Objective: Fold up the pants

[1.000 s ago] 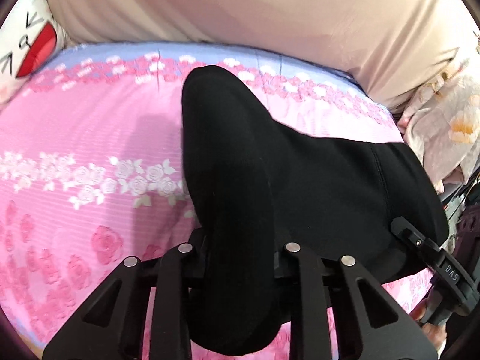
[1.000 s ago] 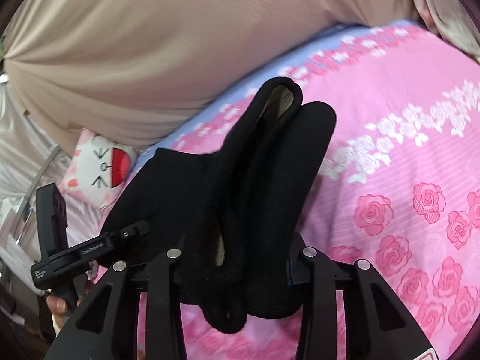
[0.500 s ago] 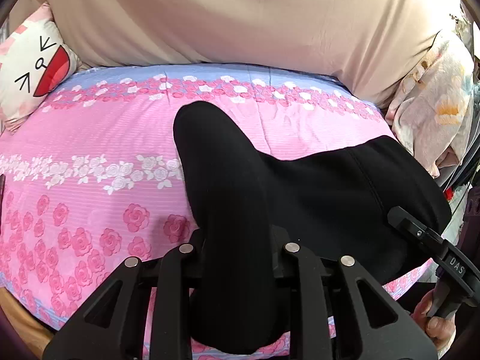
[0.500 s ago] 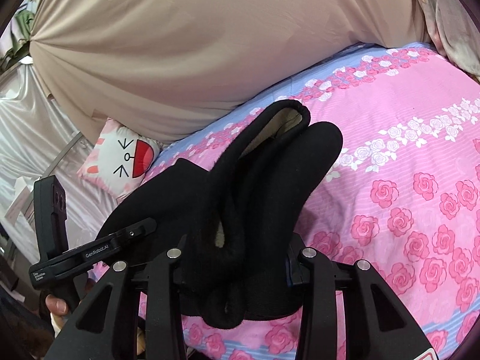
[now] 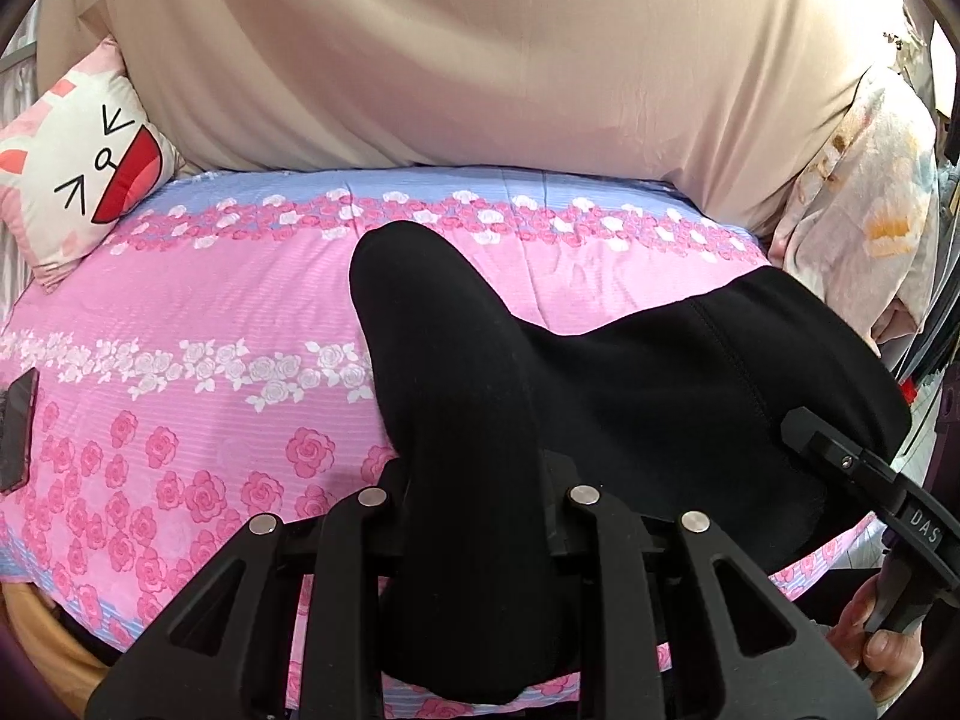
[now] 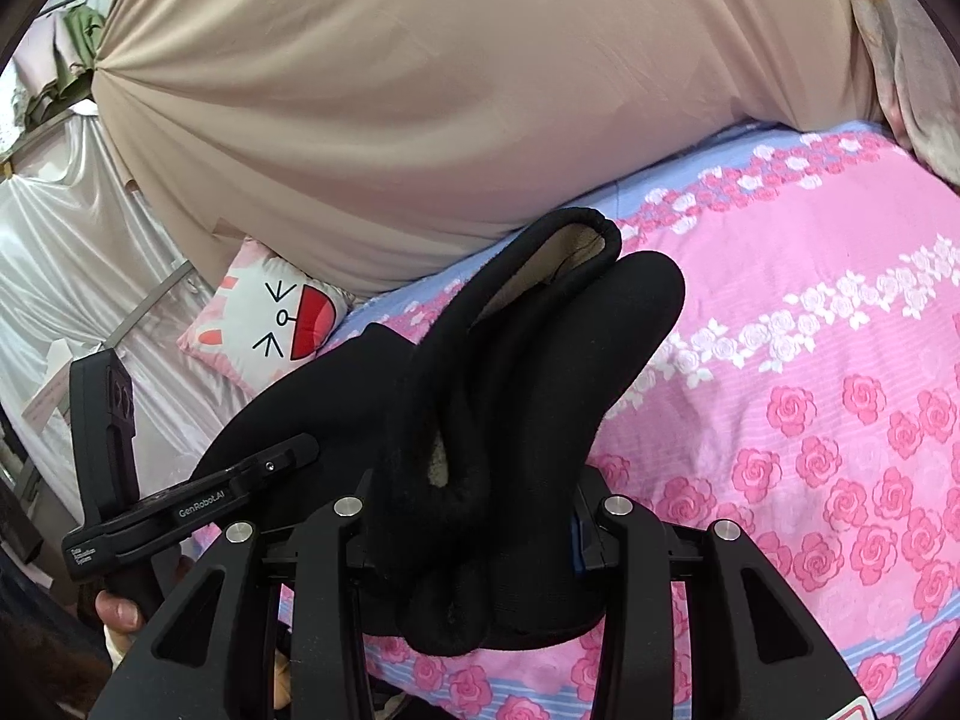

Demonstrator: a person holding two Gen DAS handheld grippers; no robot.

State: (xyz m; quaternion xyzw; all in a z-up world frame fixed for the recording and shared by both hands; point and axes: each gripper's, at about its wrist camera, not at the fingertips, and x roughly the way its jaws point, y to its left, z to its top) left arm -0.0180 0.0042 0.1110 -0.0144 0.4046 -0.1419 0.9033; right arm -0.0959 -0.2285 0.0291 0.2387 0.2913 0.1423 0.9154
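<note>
**Black pants held up over the rose bedspread**

I see a pink rose bedspread [image 5: 180, 312], beige drape [image 5: 480, 60] behind, cat-face cushion [image 6: 270, 318]; my left gripper [image 5: 474, 480] and right gripper [image 6: 474, 498] each clamp bunched black pants [image 5: 660, 396] above the bed; "GenRobot.AI" reads in the right view, "DAS" and a dark phone [image 5: 18, 426] only in the left.

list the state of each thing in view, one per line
black pants: bunched, held up between both grippers
left gripper: shut on the pants
right gripper: shut on the pants
cat pillow: propped against the beige cover
phone: lying flat on the bedsheet
</note>
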